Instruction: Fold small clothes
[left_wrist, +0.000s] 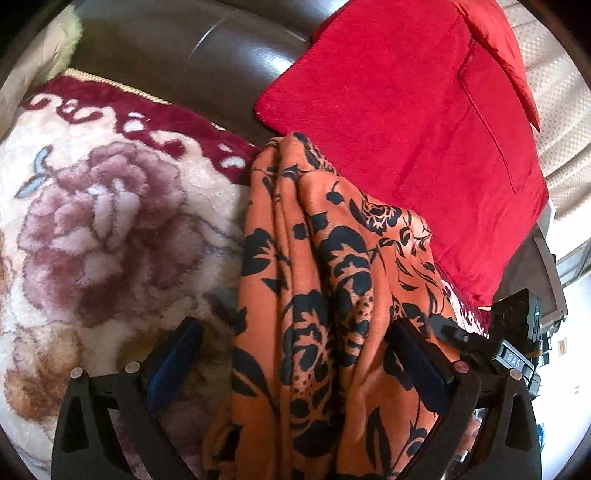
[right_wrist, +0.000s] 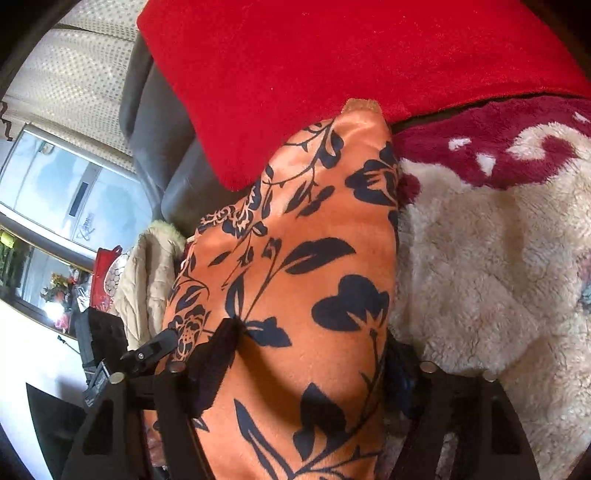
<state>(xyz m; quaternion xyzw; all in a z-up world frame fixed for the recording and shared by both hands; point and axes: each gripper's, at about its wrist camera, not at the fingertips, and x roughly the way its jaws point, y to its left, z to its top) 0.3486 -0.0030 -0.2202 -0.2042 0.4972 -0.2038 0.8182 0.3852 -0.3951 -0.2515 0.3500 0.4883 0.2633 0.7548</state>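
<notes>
The orange floral garment (left_wrist: 325, 280) looks light, limp and slippery; best pinched at a bunched edge. The left gripper (left_wrist: 295, 354) gapes wide around it. Whether the half-open right gripper (right_wrist: 306, 373) pinches it, I cannot tell.

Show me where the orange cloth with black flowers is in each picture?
Left wrist view: the orange cloth fills the lower middle, bunched in folds, running down between the gripper's fingers.
Right wrist view: the orange cloth fills the middle, smoother, from centre down to the bottom edge.
Shared landmark: the red cushion sits just behind the cloth's far end in both.
</notes>
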